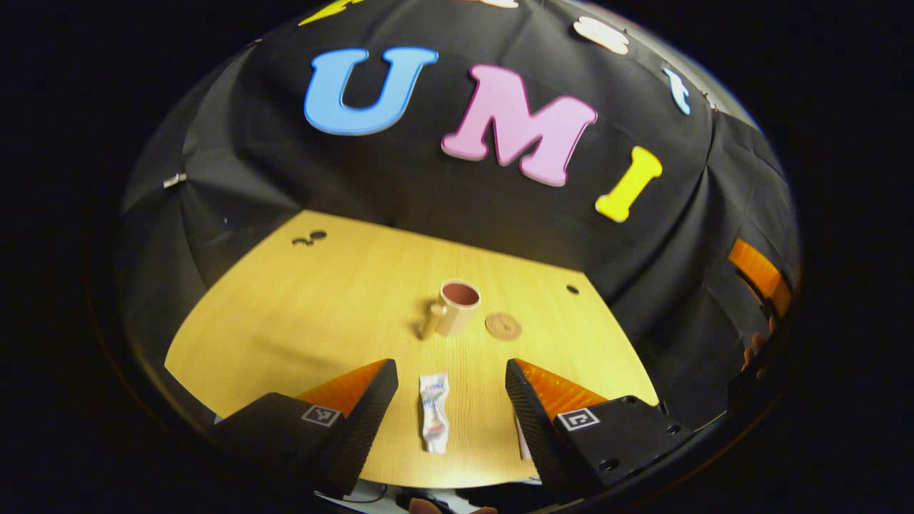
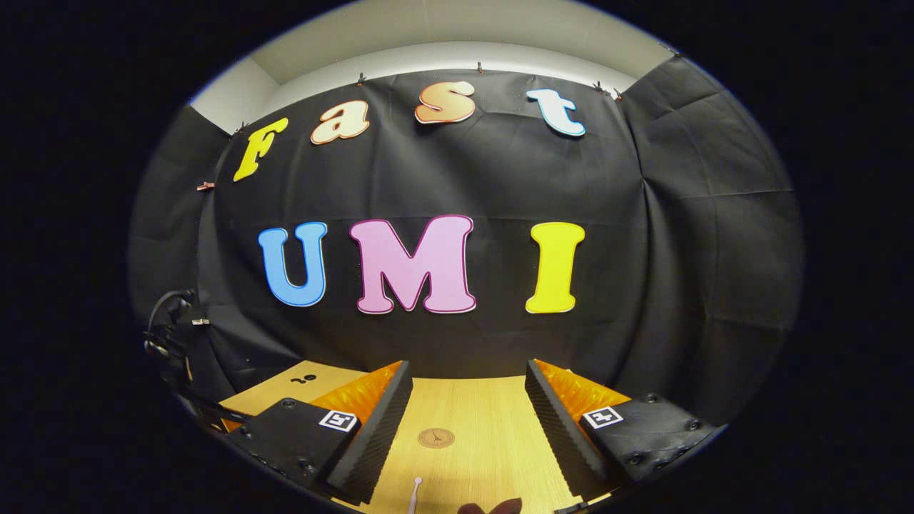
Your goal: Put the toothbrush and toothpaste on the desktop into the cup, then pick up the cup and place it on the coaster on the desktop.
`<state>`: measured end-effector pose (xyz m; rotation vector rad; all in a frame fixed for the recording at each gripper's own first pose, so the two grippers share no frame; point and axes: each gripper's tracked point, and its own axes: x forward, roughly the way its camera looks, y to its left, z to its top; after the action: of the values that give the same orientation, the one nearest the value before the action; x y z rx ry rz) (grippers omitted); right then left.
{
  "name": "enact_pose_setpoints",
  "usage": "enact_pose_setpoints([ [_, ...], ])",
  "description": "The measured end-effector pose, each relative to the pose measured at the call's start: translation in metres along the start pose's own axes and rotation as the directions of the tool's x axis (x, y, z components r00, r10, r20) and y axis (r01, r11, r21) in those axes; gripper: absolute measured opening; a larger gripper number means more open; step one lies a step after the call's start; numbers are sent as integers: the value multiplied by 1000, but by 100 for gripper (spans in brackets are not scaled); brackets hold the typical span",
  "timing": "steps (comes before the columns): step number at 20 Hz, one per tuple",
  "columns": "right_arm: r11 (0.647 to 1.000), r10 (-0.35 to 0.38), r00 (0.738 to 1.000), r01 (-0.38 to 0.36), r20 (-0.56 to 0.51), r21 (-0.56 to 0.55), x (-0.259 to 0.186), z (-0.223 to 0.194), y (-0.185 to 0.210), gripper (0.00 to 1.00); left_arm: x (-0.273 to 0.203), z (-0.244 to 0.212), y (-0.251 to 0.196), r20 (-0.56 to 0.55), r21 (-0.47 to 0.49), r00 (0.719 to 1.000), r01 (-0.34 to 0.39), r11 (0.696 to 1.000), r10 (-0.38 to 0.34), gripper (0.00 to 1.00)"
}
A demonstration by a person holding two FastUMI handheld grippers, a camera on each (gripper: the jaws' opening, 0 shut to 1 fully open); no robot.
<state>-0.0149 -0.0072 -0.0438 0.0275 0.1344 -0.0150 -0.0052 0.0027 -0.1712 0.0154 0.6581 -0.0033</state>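
Observation:
In the left gripper view a small white toothpaste tube (image 1: 434, 412) lies flat on the wooden desktop (image 1: 321, 300), right between the fingers of my open left gripper (image 1: 451, 375), which hovers above it. Farther back stands a pinkish cup (image 1: 455, 307) with its handle to the left, and a round brown coaster (image 1: 503, 326) lies just right of it. In the right gripper view my right gripper (image 2: 468, 382) is open and holds nothing. The coaster (image 2: 436, 437) lies ahead between its fingers, and the pale tip of the toothbrush (image 2: 415, 494) shows at the bottom edge.
Black cloth walls close off the desktop at the back and both sides. Small dark holes (image 1: 310, 238) mark the desktop's far left, another hole (image 1: 572, 289) sits behind the coaster. Cables (image 2: 168, 321) hang at the left in the right gripper view.

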Motion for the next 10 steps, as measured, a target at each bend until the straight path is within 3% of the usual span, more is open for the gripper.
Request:
enact_pose_setpoints([
  [2,1000,-6,1000,6,-18,-1,-3,-6,-5,98,16,-30,3,-126,6,992,0,1000,1,92],
  [5,1000,-21,999,21,-41,-1,-6,-13,-14,98,39,-79,8,-318,-1,948,-2,1000,1,87],
  [6,1000,-28,999,28,-45,0,-8,-14,-17,98,48,-93,11,-363,-4,932,-5,1000,3,94],
  [7,999,-35,998,35,-49,1,-10,-16,-20,98,58,-101,12,-392,-9,920,-3,1000,-1,83],
  [10,998,-64,996,64,-68,-7,-14,-22,-33,98,85,-115,17,-446,-20,895,-4,1000,-5,80],
])
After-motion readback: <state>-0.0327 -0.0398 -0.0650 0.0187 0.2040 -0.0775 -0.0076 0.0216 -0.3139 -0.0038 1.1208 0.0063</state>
